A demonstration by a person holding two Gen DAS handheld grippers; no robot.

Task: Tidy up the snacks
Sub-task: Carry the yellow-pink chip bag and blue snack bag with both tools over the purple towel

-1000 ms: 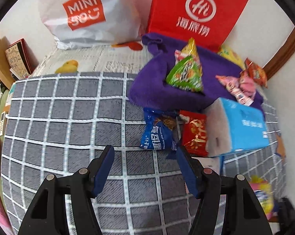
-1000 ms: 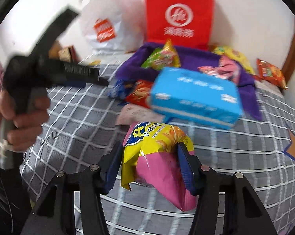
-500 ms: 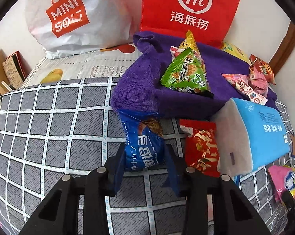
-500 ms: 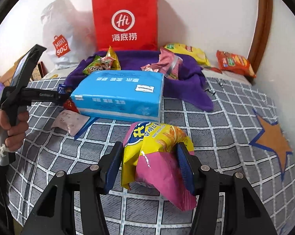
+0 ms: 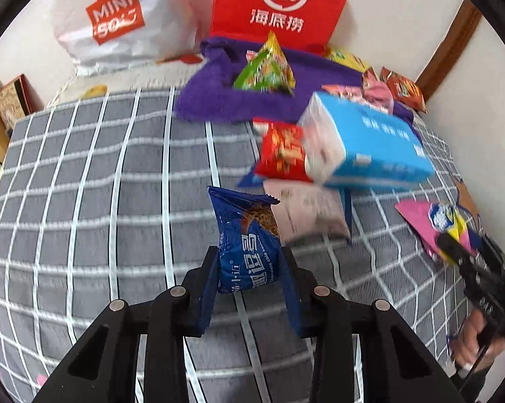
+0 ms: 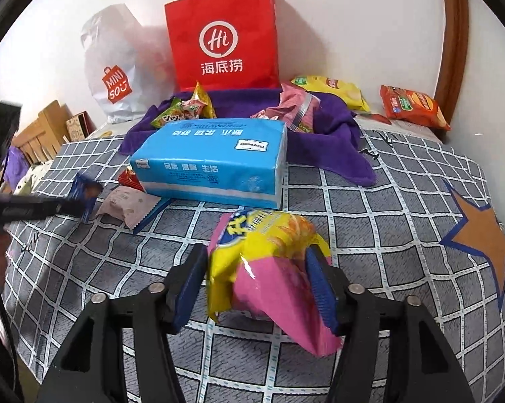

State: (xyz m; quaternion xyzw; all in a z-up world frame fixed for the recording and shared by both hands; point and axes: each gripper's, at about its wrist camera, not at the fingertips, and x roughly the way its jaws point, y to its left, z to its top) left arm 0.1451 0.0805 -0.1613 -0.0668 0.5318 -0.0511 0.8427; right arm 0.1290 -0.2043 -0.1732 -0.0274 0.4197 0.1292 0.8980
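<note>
Blue-padded fingers of the left gripper (image 5: 249,278) are clamped on the lower half of a blue cookie packet (image 5: 247,235), which is held upright and lifted clear of the grey checked cover (image 5: 84,201); from the right wrist view the same packet (image 6: 84,194) is seen at the tip of that gripper, off to the left above the cover. The right gripper (image 6: 256,278) has the yellow and pink chip bag (image 6: 269,268) between its fingers. Its jaws have just been opening: a gap is visible between the left pad and the bag, while the right pad lies against the bag or very close to it, so the bag is no longer pinched. The bag rests on the cover.

Just beyond the chip bag, a blue tissue pack (image 6: 212,161) lies flat on the cover. At its left end a pale pink packet (image 6: 128,201) is seen, and a red snack packet (image 5: 282,154) is partly tucked against the pack. Behind the pack a purple towel (image 6: 336,141) is spread, with a green snack bag (image 5: 266,70) and pink sweet wrappers (image 6: 296,107) on it. A yellow bag (image 6: 329,90) and an orange bag (image 6: 413,104) lie to the right of the towel. A red paper bag (image 6: 222,33) and a white shopping bag (image 6: 115,67) stand against the wall.
</note>
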